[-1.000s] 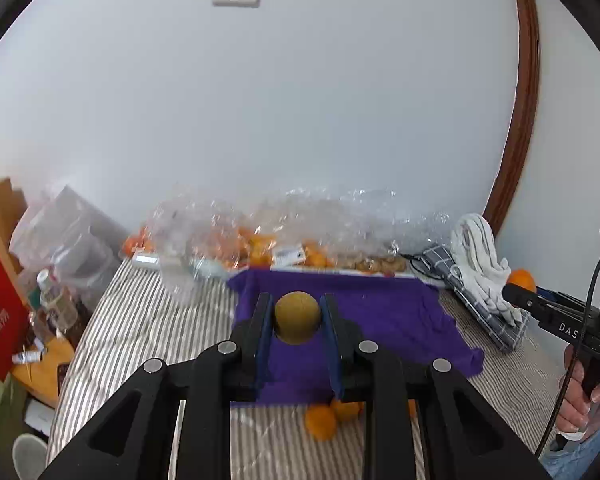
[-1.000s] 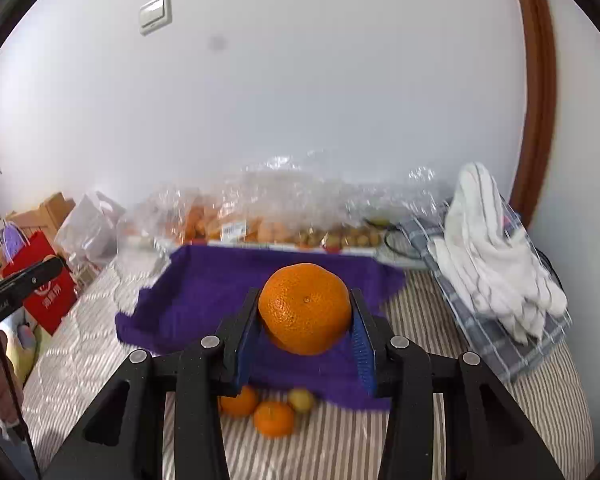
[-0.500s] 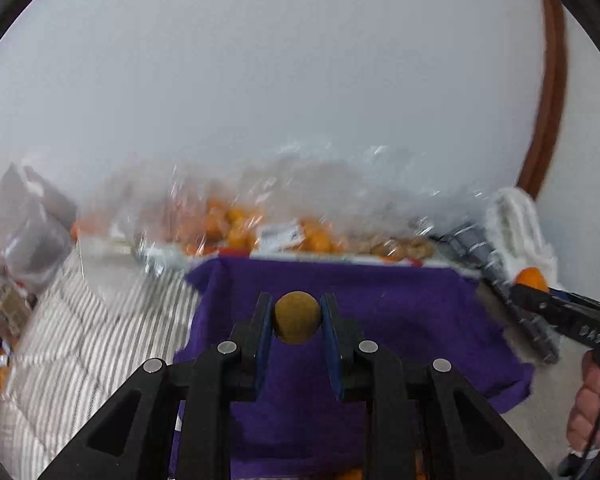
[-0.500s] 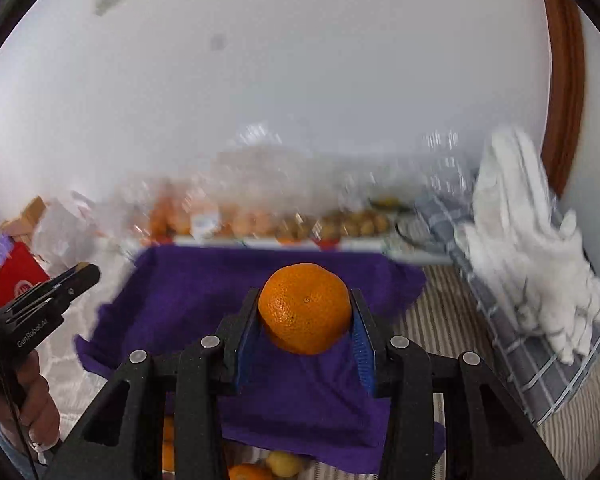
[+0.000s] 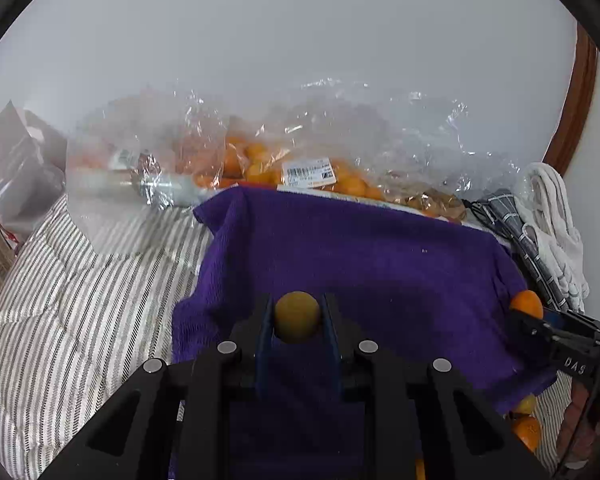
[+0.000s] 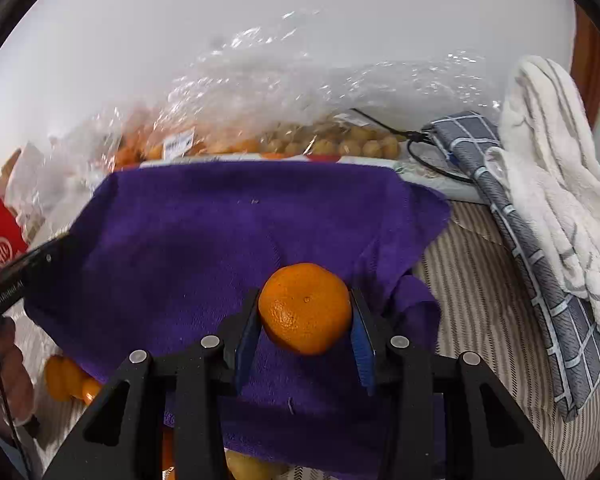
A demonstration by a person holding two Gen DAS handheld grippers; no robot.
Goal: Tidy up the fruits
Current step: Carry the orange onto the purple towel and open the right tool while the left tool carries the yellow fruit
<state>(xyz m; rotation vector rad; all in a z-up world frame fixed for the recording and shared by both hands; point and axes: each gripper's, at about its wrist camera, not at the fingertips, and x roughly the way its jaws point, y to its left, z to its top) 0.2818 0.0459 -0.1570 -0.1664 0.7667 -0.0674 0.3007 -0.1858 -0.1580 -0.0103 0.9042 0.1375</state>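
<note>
You clamp a small brownish fruit (image 5: 297,316) in the left gripper (image 5: 297,322), a mandarin (image 6: 305,307) in the right gripper (image 6: 305,320) — poised, likely, to sort onto the purple towel (image 5: 360,256).

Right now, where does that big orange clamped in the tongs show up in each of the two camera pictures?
Left wrist view: the orange peeks in at the right edge, above the right gripper's dark tip.
Right wrist view: the orange sits low in the middle, clamped in the right gripper.
Shared landmark: the purple towel.

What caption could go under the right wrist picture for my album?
The right claw holds a big orange over a purple towel, with bagged fruit waiting behind.
</note>
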